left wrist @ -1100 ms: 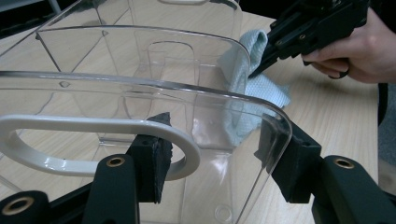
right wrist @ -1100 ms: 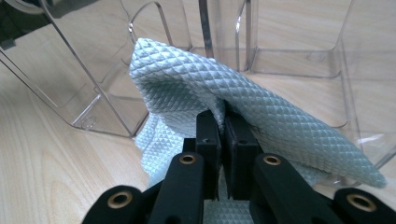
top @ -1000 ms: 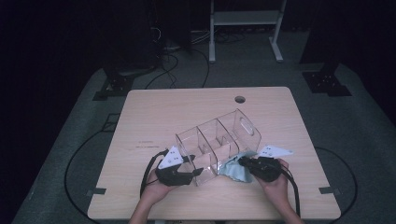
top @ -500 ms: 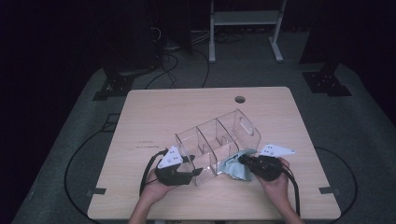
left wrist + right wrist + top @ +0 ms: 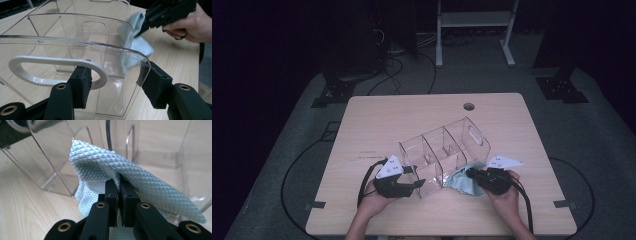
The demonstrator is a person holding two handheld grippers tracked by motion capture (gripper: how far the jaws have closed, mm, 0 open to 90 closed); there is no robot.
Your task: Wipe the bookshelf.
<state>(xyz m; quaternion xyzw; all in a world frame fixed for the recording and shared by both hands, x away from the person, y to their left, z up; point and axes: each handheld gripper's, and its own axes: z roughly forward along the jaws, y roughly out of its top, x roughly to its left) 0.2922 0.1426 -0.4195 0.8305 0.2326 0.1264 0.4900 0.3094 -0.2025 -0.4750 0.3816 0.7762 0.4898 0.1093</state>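
Clear organizer point(image 5: 446, 152) sits on the wooden table point(image 5: 377, 120), a bit toward the person's side of centre. Long axis runs diagonally: near end toward the left gripper, far end toward the back right. Dividers split it into compartments along that axis; exact count is hard to read through the clear plastic. Each end wall has a handle cutout; the far one shows in the high view, the near one point(image 5: 57, 71) in the left gripper view.

Left gripper point(image 5: 414, 181) is at the near end wall. One pad pokes through the cutout on the inside, the other pad sits on the outer corner edge. Jaws are spread wide across that wall; cannot tell whether they actually clamp it or just bracket it.

Right gripper point(image 5: 472, 173) is pinched closed on a light blue cloth point(image 5: 130, 182), a fold caught between the two pads. Cloth is pressed against the organizer's long right-hand side wall near the front corner, its lower part draped onto the table just beside the wall.

Open room: wide bare tabletop to the left and behind the organizer, with a cable hole point(image 5: 469, 106) near the back edge. Both hands sit close to the front edge. Cables trail from each gripper off the front.
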